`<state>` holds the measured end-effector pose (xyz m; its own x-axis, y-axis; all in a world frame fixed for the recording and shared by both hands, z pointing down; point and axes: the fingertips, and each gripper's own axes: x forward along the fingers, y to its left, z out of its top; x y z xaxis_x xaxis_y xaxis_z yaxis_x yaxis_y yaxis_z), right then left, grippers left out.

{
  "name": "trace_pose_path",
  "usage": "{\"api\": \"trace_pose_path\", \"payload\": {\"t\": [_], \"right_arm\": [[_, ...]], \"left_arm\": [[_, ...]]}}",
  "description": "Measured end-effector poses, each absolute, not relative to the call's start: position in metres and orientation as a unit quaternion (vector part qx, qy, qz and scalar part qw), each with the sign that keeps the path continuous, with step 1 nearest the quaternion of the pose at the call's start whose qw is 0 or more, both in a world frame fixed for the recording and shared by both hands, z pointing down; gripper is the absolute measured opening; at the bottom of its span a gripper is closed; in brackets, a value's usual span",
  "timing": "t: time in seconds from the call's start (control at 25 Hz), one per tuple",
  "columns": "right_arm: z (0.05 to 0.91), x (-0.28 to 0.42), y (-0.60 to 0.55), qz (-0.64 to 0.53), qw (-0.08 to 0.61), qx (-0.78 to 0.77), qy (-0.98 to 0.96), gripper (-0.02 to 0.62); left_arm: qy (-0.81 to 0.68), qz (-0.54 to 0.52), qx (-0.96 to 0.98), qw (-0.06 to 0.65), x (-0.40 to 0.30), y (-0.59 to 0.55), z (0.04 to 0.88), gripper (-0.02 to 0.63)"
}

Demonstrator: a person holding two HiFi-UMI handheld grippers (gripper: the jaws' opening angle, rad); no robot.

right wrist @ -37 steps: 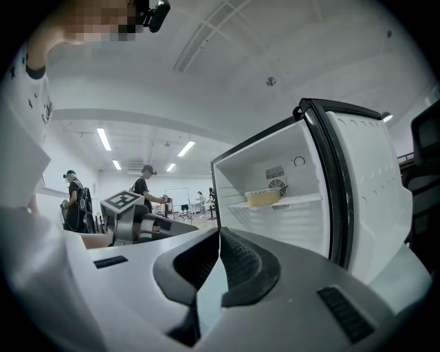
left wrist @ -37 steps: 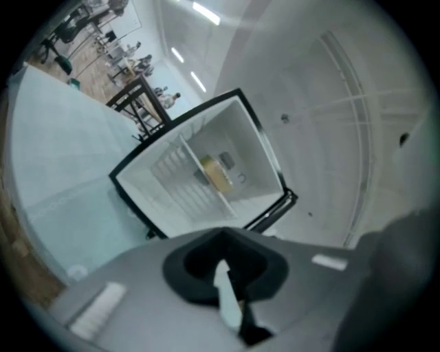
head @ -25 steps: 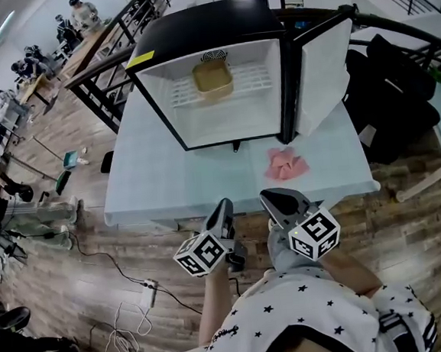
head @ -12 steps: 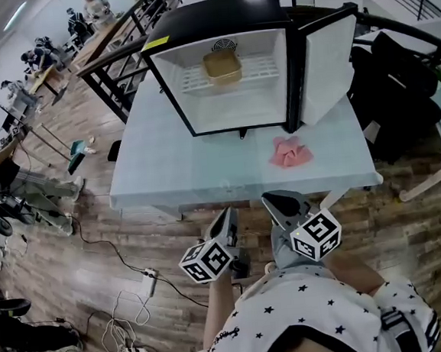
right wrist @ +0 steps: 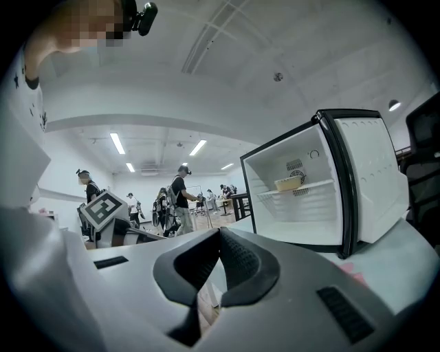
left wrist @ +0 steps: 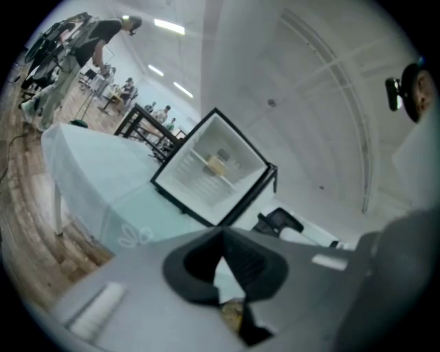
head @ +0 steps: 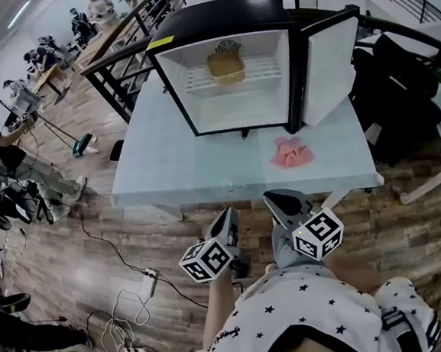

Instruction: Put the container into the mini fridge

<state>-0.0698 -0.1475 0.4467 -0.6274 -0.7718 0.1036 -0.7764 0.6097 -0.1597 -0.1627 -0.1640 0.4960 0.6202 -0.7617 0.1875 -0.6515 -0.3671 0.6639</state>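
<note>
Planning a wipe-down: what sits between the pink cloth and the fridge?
Nothing; in the head view only bare table separates cloth and fridge.

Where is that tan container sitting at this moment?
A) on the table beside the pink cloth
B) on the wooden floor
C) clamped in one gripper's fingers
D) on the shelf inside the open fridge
D: the container sits on the white shelf inside the mini fridge, door open.
</note>
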Motion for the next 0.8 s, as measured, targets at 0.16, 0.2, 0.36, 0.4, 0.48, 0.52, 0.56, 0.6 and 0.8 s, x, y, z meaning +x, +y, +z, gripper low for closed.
{"api": "trace_pose_path", "payload": {"t": [0.16,0.2,0.36,0.4,0.48,0.52,0.56,0.6,0.8], "right_arm": [[0.4451,-0.07,-0.1494,0.095,0.011,0.431,-0.897,0.02],[0.445,-0.0703,-0.1498,0.096,0.01,0.431,-0.897,0.02],[0.4458,-0.0715,-0.1518,0.098,0.011,0.425,-0.9,0.02],[0.446,-0.0721,-0.1522,0.098,0.012,0.424,-0.9,0.02],[0.4461,-0.0736,-0.1522,0.096,0.015,0.423,-0.901,0.02],[0.446,-0.0738,-0.1521,0.096,0.016,0.422,-0.901,0.02],[0.4461,-0.0736,-0.152,0.096,0.016,0.422,-0.902,0.02],[0.4462,-0.0732,-0.1521,0.096,0.016,0.422,-0.902,0.02],[0.4469,-0.0698,-0.1552,0.098,0.014,0.423,-0.901,0.02]], "left_arm": [[-0.427,-0.074,0.825,0.363,-0.1612,-0.1667,0.4945,0.006],[-0.427,-0.073,0.825,0.362,-0.1612,-0.1673,0.4941,0.006],[-0.426,-0.076,0.824,0.366,-0.1612,-0.1696,0.4943,0.006],[-0.426,-0.078,0.823,0.367,-0.1618,-0.17,0.4943,0.006],[-0.427,-0.079,0.822,0.368,-0.1625,-0.1702,0.4942,0.006],[-0.427,-0.079,0.822,0.368,-0.1623,-0.1702,0.4942,0.006],[-0.427,-0.078,0.823,0.368,-0.1618,-0.1701,0.4942,0.006],[-0.427,-0.077,0.822,0.368,-0.161,-0.1702,0.4943,0.006],[-0.426,-0.077,0.822,0.37,-0.1575,-0.1737,0.4939,0.006]]}}
